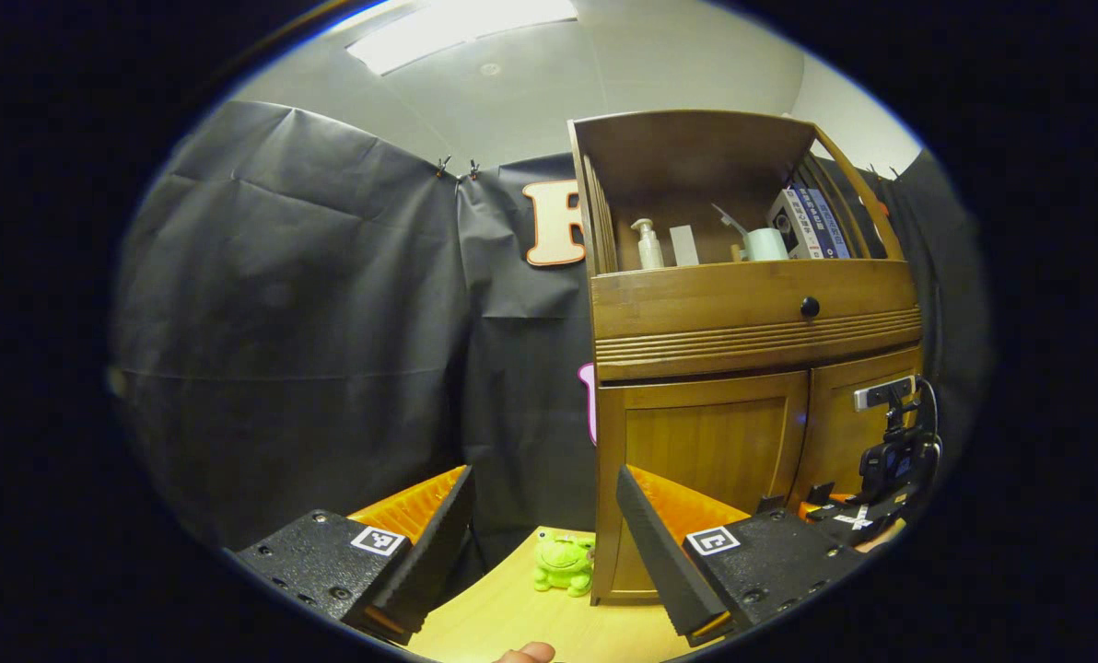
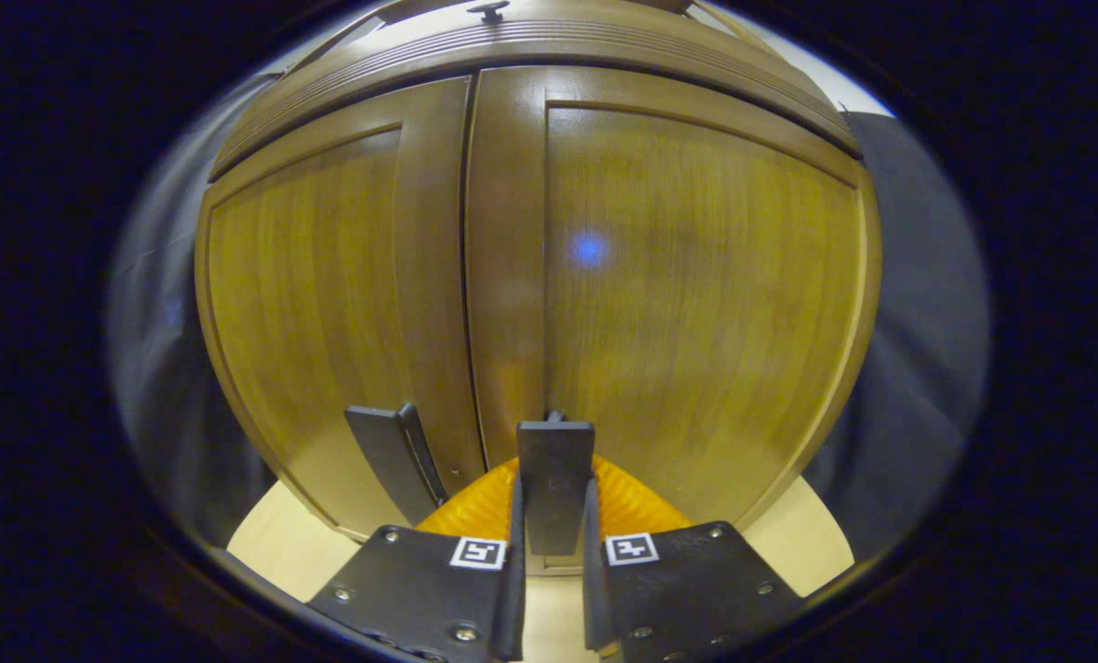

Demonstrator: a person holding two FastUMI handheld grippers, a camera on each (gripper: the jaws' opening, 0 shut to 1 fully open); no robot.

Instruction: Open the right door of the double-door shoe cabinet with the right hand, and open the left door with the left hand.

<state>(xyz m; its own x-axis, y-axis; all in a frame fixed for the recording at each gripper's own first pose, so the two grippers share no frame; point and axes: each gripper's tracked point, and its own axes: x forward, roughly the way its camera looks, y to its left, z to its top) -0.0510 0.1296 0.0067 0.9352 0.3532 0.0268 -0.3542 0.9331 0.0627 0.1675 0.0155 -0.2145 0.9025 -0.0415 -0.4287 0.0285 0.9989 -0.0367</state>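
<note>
The wooden shoe cabinet (image 1: 752,322) stands on a pale table, with its left door (image 1: 715,442) and right door (image 1: 848,414) both closed. My left gripper (image 1: 544,474) is open and holds nothing, off to the left of the cabinet's front corner. Low against the right door is my right gripper (image 1: 890,470). In the right gripper view, the left door (image 2: 328,276) and right door (image 2: 696,276) meet flush. Each has a dark flat handle near the seam. My right gripper (image 2: 554,497) is shut on the right door's handle (image 2: 555,451). The left door's handle (image 2: 392,460) is free.
A green frog toy (image 1: 563,562) sits on the table (image 1: 503,617) beside the cabinet's left corner. Above the doors is a drawer with a black knob (image 1: 810,307). The open shelf holds a pump bottle (image 1: 647,244), a cup and boxes. Black cloth wall stands behind.
</note>
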